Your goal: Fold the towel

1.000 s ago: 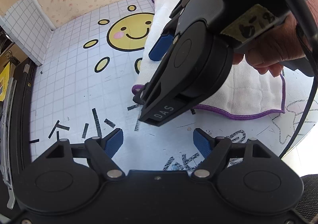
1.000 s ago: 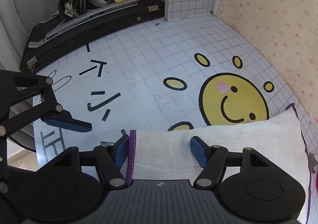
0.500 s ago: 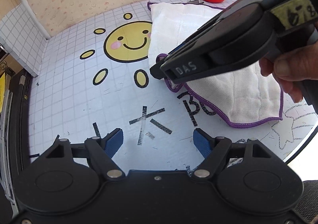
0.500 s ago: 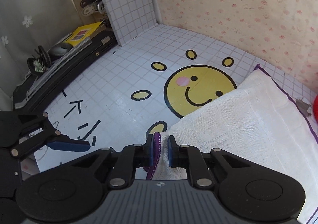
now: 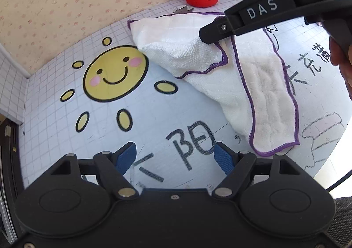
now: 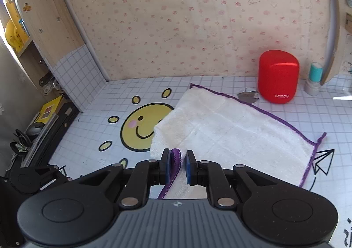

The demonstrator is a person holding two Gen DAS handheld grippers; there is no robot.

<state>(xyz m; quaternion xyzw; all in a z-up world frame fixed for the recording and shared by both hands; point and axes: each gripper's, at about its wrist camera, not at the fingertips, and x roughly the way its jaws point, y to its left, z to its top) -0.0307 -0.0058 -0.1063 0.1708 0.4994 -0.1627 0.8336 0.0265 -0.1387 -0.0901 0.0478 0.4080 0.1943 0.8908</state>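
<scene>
A white towel [image 5: 237,80] with purple edging lies on the printed table mat; it also shows in the right wrist view [image 6: 228,129]. My right gripper [image 6: 177,165] is shut on the towel's purple-hemmed corner and holds it lifted above the rest of the cloth, folding it over. In the left wrist view the right gripper [image 5: 211,34] reaches in from the upper right with the lifted corner hanging from it. My left gripper [image 5: 175,156] is open and empty, above the mat near the black characters, apart from the towel.
A red cylindrical speaker [image 6: 278,76] and a small teal-capped bottle [image 6: 313,80] stand by the back wall. The mat bears a yellow smiling sun [image 5: 115,73]. A black case with clutter [image 6: 37,133] lies at the left. The table edge [image 5: 327,160] runs right.
My right gripper has lifted the towel corner higher and carried it back and right over the towel. The left gripper stayed open and drew back slightly.
</scene>
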